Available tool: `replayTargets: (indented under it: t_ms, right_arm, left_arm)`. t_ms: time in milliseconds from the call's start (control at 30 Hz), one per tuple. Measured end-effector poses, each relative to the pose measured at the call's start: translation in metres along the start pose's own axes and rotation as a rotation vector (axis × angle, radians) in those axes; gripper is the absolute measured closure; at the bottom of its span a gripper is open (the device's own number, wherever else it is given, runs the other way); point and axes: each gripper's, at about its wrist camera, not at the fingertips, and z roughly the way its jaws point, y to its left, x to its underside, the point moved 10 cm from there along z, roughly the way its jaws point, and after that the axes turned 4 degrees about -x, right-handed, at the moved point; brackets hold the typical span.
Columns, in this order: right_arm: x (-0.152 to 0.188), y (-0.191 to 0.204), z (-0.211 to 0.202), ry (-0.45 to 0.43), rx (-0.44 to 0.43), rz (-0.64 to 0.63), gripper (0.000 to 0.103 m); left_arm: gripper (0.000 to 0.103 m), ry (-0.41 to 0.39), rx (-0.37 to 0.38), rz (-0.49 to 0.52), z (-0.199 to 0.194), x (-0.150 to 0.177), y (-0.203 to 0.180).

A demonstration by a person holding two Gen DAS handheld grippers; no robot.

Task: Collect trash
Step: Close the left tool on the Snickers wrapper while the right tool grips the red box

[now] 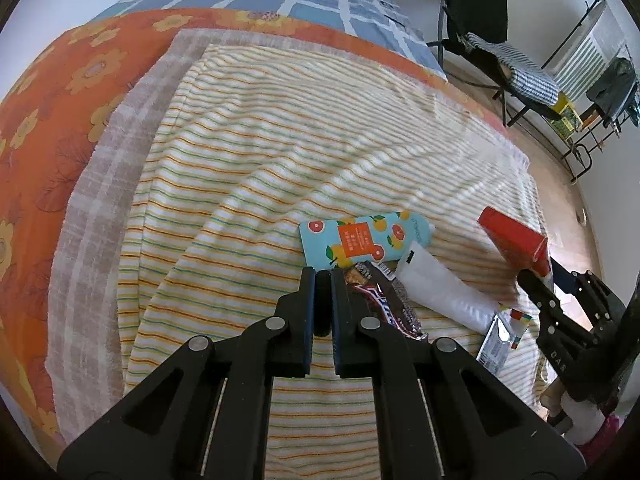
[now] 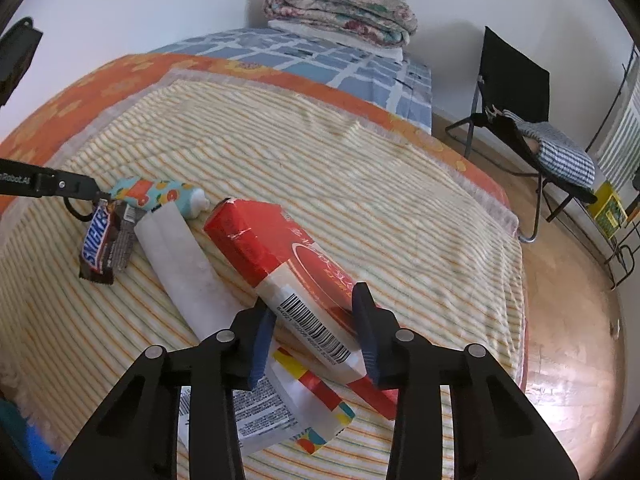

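Right gripper clamps red carton, tilted for lifting. Left gripper narrow, probably pinching Snickers wrapper corner.

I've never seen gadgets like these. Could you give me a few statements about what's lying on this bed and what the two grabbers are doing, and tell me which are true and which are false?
1. The right gripper has a red box between its fingers. True.
2. The left gripper stands wide open. False: its fingers are nearly closed, right beside the chocolate bar; whether they pinch its wrapper cannot be told.
3. The trash lies on a striped towel. True.
4. The white tube stands upright. False: it lies flat between the chocolate bar and the red box.
5. A folded quilt sits at the far end of the bed. True.
6. The black chair is on the bed. False: it stands on the floor beside it.
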Motion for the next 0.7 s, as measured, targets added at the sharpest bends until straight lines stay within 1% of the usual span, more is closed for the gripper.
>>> replayTargets:
  t_ms: [133, 200, 267, 433, 700]
  right_arm:
    - [-0.001, -0.008, -0.004, -0.012, 0.002, 0.036, 0.071]
    - [-0.001, -0.010, -0.006, -0.013, -0.003, 0.048, 0.071]
    - [-0.001, -0.010, -0.006, -0.015, 0.002, 0.049, 0.072]
    - [-0.003, -0.013, -0.012, -0.033, 0.003, 0.062, 0.076]
    - [-0.010, -0.028, -0.030, -0.082, -0.037, 0.165, 0.084]
  left_arm:
    - [0.098, 0.016, -0.003, 0.011, 0.001, 0.003, 0.003]
    - [0.098, 0.015, -0.023, 0.021, 0.002, 0.005, 0.006]
    - [0.098, 0.005, -0.035, 0.020, -0.001, 0.005, 0.010]
    - [0.098, -0.023, -0.037, 0.011, -0.013, 0.002, 0.015]
    - [0.098, -0.075, -0.034, 0.051, -0.041, 0.006, 0.008]
